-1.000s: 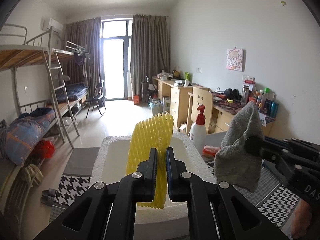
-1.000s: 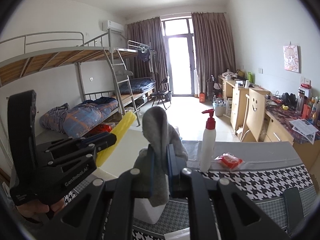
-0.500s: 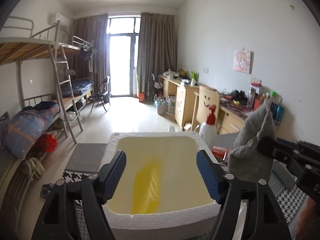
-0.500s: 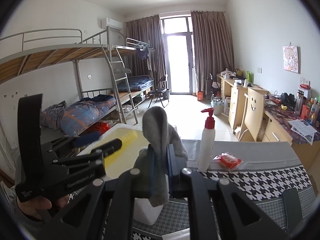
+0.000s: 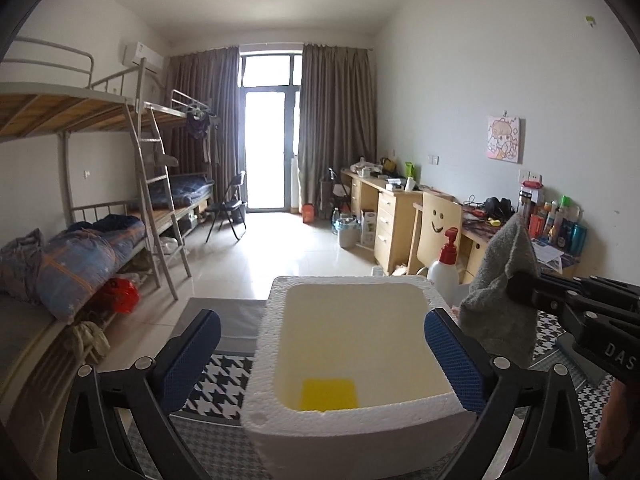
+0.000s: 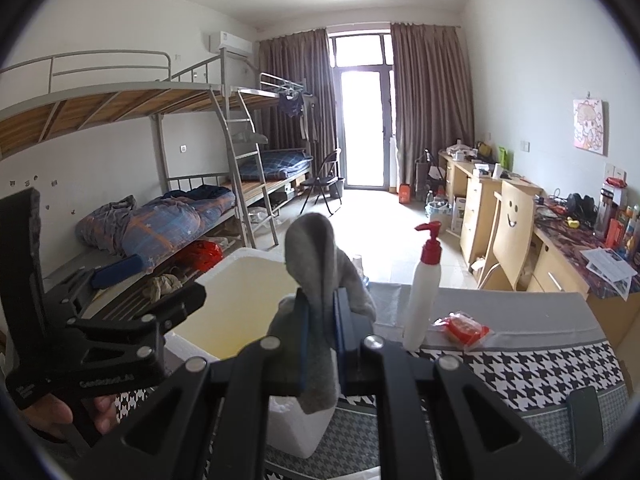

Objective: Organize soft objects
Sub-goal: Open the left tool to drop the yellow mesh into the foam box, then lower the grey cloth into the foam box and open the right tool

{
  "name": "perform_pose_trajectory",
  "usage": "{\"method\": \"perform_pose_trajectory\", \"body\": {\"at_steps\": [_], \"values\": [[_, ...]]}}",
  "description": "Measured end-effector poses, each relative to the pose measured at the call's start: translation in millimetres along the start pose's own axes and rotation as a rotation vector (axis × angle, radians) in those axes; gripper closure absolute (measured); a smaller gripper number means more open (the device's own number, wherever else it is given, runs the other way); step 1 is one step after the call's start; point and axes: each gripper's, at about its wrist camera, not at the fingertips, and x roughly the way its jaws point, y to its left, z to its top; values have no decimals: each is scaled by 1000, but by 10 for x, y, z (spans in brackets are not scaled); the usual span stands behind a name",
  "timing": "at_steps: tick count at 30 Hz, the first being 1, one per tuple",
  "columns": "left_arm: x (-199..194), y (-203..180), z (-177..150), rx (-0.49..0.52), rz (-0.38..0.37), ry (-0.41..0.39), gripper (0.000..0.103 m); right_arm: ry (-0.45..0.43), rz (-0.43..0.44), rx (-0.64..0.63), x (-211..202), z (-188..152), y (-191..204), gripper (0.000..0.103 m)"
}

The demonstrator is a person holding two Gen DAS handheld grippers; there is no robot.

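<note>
A white foam box [image 5: 356,344] stands on the houndstooth table. A yellow foam net [image 5: 329,395] lies on its bottom near the front wall. My left gripper [image 5: 322,340] is open and empty above the box, one finger on each side of it. My right gripper [image 6: 320,332] is shut on a grey cloth [image 6: 320,264], which hangs over its fingers just right of the box. The cloth [image 5: 502,292] and the right gripper also show at the right of the left wrist view. The box [image 6: 236,304] lies left of the cloth in the right wrist view.
A white pump bottle with a red top [image 6: 424,296] and a red packet [image 6: 460,326] stand on the table right of the box. A bunk bed [image 5: 80,208] lines the left wall, desks [image 5: 400,208] and a chair the right wall.
My left gripper opened and let go of the yellow foam net, which dropped into the foam box. The right gripper still holds the grey cloth in about the same place.
</note>
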Motion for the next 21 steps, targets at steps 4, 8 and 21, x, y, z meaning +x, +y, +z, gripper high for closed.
{"method": "perform_pose_trajectory", "body": {"at_steps": [4,8,21], "values": [[-47,36,-8,-11,9,-4,1,-3,2,-12,30,32,40,89],[-95,92,-24,-24,24,-13,1,2,13,-22,76,61,78,89],[-161,252,-102,-51,52,-9,1,21,54,-47,194,106,229,89]]}}
